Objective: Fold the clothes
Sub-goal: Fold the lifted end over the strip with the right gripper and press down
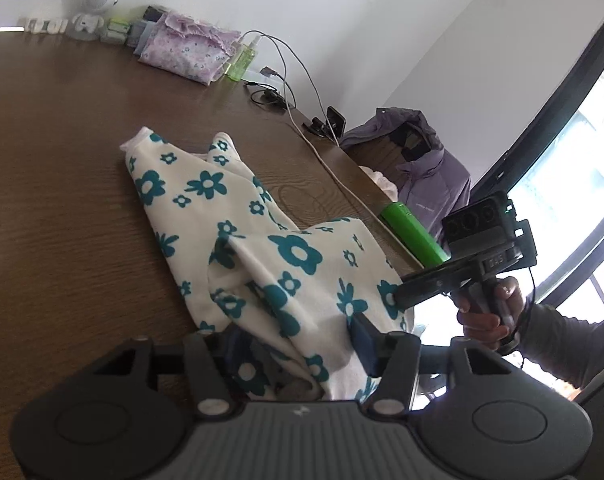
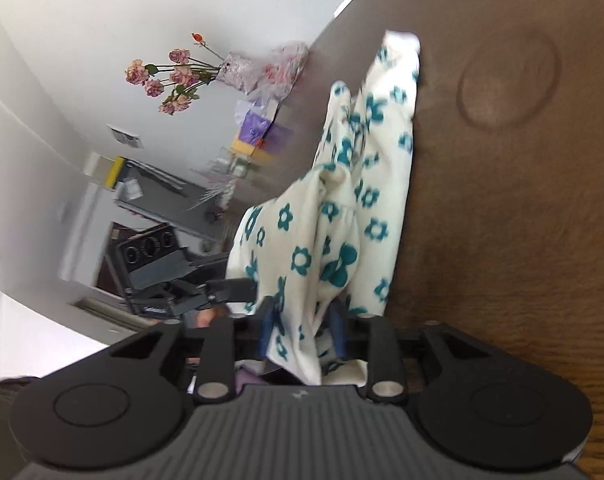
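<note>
The left tongs (image 1: 298, 344) stand part-way apart with the near edge of the flowered garment (image 1: 238, 216) bunched between them; the blue pad on the right side lies against the cloth, but whether both pads press on it cannot be told. The right tongs (image 2: 302, 330) are narrower, and a gathered fold of the same cream cloth with teal flowers (image 2: 342, 208) passes between their two blue pads, which sit close on either side of it; here too a firm pinch is not certain.

The garment lies crumpled on the brown wooden tabletop (image 1: 62, 200), its far end flat on the wood and its near end lifted toward both tools. In the left wrist view the right tool's tip touches the cloth's right edge, with the person's hand (image 1: 490, 312) around its handle. A green cylinder (image 1: 416, 236) lies near the tabletop's edge, beside a white cable (image 1: 322, 152). A folded lilac cloth (image 1: 186, 52) sits at the far side against the wall. A purple jacket (image 1: 426, 172) hangs beyond the tabletop. The right wrist view is rolled sideways and shows pink flowers (image 2: 166, 76) at the far end.
</note>
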Action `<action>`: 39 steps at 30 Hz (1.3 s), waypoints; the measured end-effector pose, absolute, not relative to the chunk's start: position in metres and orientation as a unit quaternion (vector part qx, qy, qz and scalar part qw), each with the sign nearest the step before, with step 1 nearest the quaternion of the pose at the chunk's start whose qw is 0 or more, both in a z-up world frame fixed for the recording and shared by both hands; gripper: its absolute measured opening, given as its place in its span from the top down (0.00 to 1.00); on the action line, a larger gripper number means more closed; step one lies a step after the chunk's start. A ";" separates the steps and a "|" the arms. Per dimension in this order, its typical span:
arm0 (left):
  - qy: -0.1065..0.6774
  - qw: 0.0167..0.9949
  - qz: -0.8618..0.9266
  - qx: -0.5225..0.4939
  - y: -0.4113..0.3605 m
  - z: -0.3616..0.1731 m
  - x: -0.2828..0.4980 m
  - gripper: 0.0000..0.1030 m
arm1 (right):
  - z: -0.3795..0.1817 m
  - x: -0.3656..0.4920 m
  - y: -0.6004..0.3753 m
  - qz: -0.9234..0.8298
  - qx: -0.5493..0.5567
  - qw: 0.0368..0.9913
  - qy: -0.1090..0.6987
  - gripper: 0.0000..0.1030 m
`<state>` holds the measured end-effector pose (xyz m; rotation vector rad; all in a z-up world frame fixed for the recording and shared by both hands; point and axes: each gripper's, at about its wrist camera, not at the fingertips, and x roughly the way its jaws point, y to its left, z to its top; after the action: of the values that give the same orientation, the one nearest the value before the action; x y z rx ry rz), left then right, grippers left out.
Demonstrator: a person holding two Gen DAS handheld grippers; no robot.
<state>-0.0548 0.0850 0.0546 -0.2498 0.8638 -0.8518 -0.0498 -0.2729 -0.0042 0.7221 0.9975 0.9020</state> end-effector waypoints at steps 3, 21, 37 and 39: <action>0.394 0.830 -0.382 -0.102 0.086 0.062 -0.058 0.47 | 0.014 -0.053 -0.278 0.372 0.298 0.773 0.418 0.54; 0.359 0.862 -0.303 -0.192 0.114 0.084 -0.066 0.35 | 0.020 -0.045 -0.242 0.307 0.234 0.844 0.372 0.69; 0.358 0.854 -0.223 -0.305 0.094 0.037 -0.082 0.77 | 0.017 -0.046 -0.239 0.304 0.242 0.845 0.368 0.69; 0.346 0.861 -0.222 -0.299 0.102 0.045 -0.087 0.64 | 0.019 -0.048 -0.240 0.305 0.241 0.846 0.366 0.68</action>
<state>-0.0868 0.1016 0.0451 -0.6281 0.7259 -0.4666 -0.0482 -0.2404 0.0188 0.5085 0.7717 0.6443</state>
